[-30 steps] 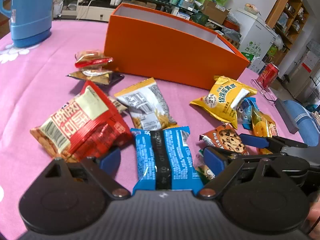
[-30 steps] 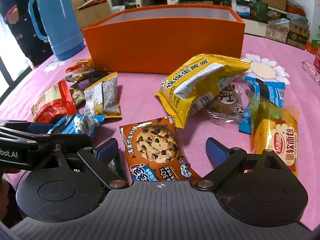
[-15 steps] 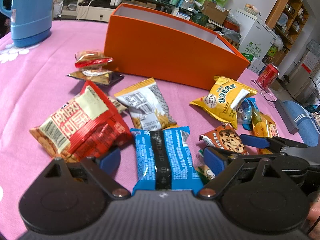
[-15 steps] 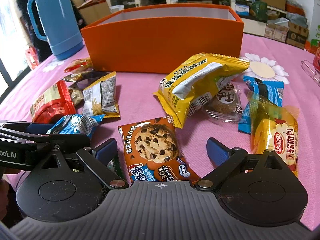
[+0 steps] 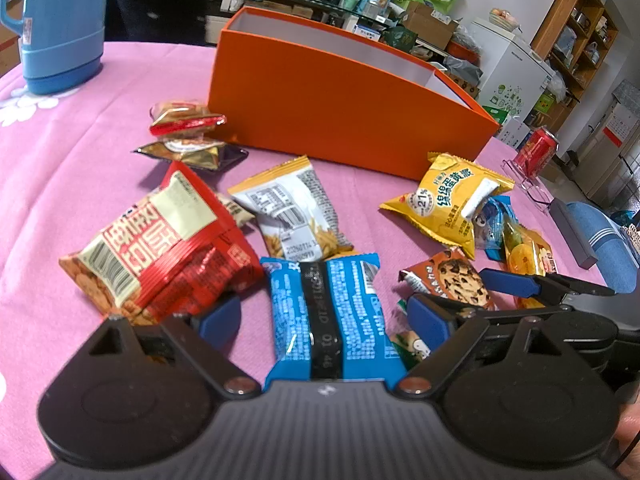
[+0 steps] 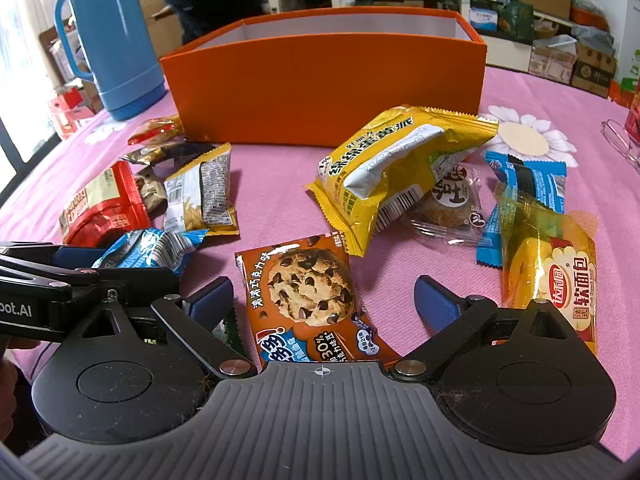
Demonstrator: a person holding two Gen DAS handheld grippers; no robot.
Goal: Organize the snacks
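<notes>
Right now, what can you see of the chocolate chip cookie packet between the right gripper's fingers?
The cookie packet is a glossy brown foil wrapper printed with a chocolate chip cookie and blue-white lettering. It looks sealed and lies flat on the pink tablecloth, between the open right gripper, whose pads stand clear of it. Its far corner touches the yellow packet.

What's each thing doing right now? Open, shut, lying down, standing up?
Orange box: upright, top open, inside hidden.
Left gripper: open, blue packet lies between its fingers.
Right gripper: open, cookie packet lies between its fingers.
Blue packet: sealed, lying flat.
Cookie packet: sealed, lying flat.
Yellow cake packet: sealed, puffy, propped on a clear-wrapped pastry.
Blue flask: standing upright.
</notes>
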